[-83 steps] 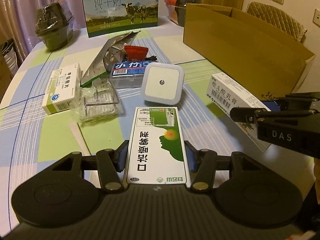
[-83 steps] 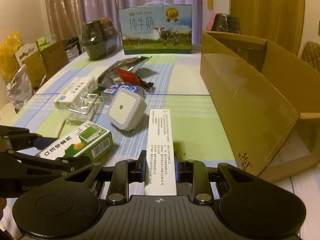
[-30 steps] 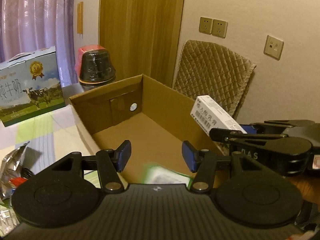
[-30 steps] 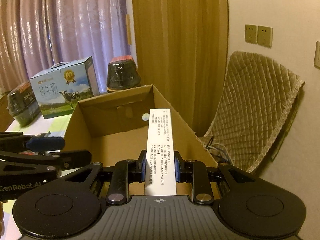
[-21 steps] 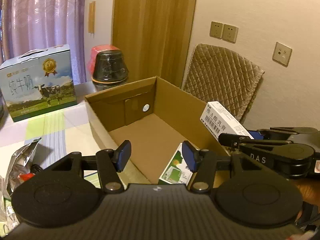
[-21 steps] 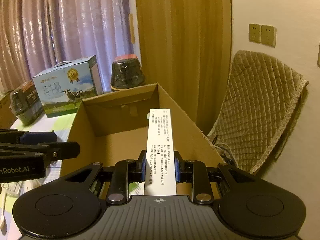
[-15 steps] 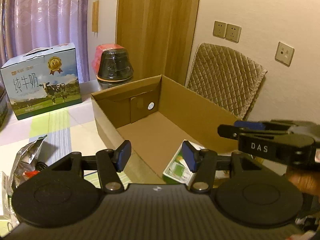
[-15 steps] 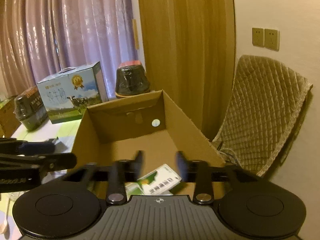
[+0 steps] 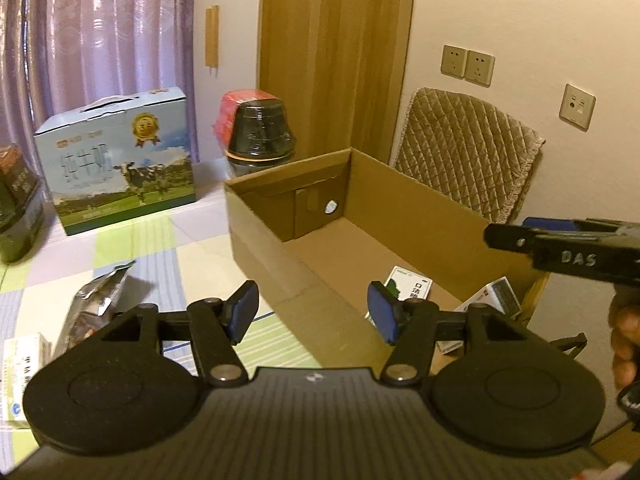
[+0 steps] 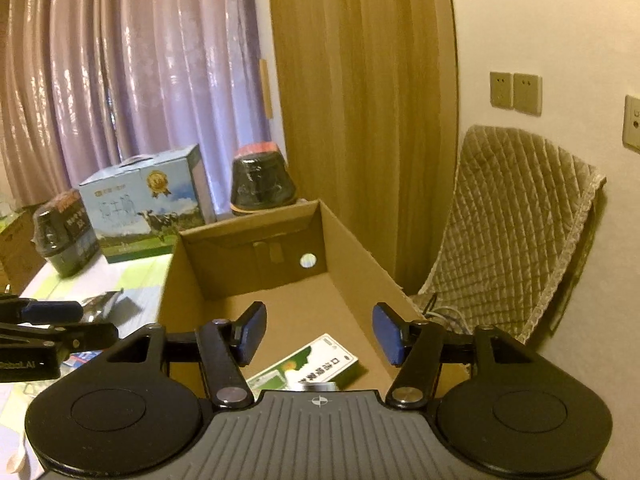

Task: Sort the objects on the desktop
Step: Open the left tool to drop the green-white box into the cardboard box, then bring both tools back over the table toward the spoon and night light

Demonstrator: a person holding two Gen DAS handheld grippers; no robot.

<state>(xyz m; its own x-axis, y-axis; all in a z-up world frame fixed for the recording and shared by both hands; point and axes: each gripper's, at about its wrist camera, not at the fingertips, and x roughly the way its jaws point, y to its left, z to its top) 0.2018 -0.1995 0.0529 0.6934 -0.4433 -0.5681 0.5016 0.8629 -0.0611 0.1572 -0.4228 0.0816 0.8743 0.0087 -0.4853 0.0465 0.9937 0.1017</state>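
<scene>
- Cardboard box (image 9: 420, 216): open-topped, on the table's right side. Inside, on the floor at the near end: green-and-white medicine box (image 10: 308, 368) lying flat, and white medicine box (image 9: 490, 300) tilted against the near-right corner.
- Your left gripper (image 9: 312, 312): jaws spread wide, nothing between the blue pads, sits over the box's near-left wall.
- Your right gripper (image 10: 318, 332): jaws likewise wide apart and empty, held above the box interior, w/ the green-and-white box just below.
- Vs. 1.0 s ago: the right jaws clamp the white box then; now it lies in the carton. The green-and-white box, blurred mid-drop then, rests on the floor. Left gripper has backed off toward the table.
- Table (image 9: 132, 240): checked cloth in green, lilac and white. On it: milk carton case (image 9: 116, 160) w/ cow print, black wrapped pot (image 9: 260, 128) behind the box, foil pouch (image 9: 96, 304) at left.
- Room: lilac curtains (image 10: 132, 80), wood panel, quilted chair back (image 9: 468, 148), wall sockets (image 9: 468, 66).
</scene>
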